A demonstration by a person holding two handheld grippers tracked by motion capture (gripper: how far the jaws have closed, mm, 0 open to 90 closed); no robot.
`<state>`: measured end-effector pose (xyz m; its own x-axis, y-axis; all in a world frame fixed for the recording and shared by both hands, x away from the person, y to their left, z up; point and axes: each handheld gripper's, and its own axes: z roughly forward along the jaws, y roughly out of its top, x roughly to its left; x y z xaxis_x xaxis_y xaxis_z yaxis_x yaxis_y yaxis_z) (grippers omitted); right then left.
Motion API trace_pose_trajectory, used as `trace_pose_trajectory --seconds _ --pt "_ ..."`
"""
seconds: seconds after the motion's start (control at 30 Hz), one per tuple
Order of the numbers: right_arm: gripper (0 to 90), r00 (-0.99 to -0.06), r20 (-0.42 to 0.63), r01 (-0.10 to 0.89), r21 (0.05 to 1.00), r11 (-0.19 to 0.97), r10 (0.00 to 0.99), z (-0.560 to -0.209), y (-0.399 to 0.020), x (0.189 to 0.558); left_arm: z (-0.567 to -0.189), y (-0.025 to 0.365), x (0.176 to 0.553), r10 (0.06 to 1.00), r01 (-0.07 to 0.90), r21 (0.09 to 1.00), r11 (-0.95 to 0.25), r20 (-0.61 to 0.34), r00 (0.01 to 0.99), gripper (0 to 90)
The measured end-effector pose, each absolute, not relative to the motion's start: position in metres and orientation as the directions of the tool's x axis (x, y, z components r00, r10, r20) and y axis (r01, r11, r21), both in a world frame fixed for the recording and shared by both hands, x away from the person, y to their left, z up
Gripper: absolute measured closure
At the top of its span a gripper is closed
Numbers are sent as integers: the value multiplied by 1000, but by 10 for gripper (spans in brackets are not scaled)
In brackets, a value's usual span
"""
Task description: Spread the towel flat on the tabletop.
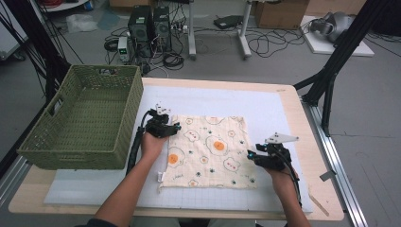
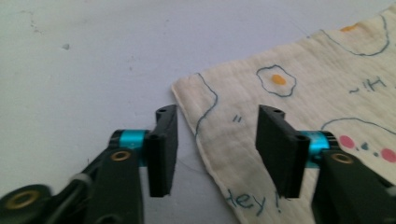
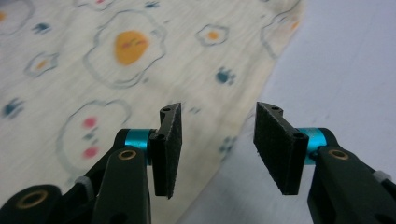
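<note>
cream cloth (image 1: pixel 208 151) printed with fried eggs lies flat on the white mat (image 1: pixel 265 109), near the table's middle, a little toward 6 o'clock. green woven basket (image 1: pixel 80 118) stands at 9 o'clock of the cloth, well apart from it, over the table's left edge.

left gripper (image 1: pixel 176 126) sits at the cloth's 10 o'clock corner. in the left gripper view (image 2: pixel 217 133) the jaws stand moderately wide, nothing pinched; the cloth's edge (image 2: pixel 243 140) runs under the gap, one pad over bare mat, the other over fabric. whether the pads touch the cloth, cannot tell.

right gripper (image 1: pixel 249 156) sits at the cloth's 3 o'clock edge, low on that side. in the right gripper view (image 3: pixel 217 140) the jaws are likewise parted, holding nothing; the cloth's hem passes beneath the gap, fabric toward 9 o'clock, bare mat toward 3 o'clock.

both forearms come in from 6 o'clock.
</note>
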<state>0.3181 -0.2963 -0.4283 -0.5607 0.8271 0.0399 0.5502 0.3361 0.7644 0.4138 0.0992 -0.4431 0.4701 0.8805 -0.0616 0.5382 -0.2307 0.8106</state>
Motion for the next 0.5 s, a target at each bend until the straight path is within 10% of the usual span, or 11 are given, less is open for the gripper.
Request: trace_pose_trajectory --seconds 0.27,0.5 --pt "551 -465 31 609 737 294 885 -436 -280 380 -437 106 401 867 504 839 -204 -84 491 430" --pt "877 -449 6 624 718 309 893 -443 -274 390 -433 109 395 856 475 852 -221 -65 514 420"
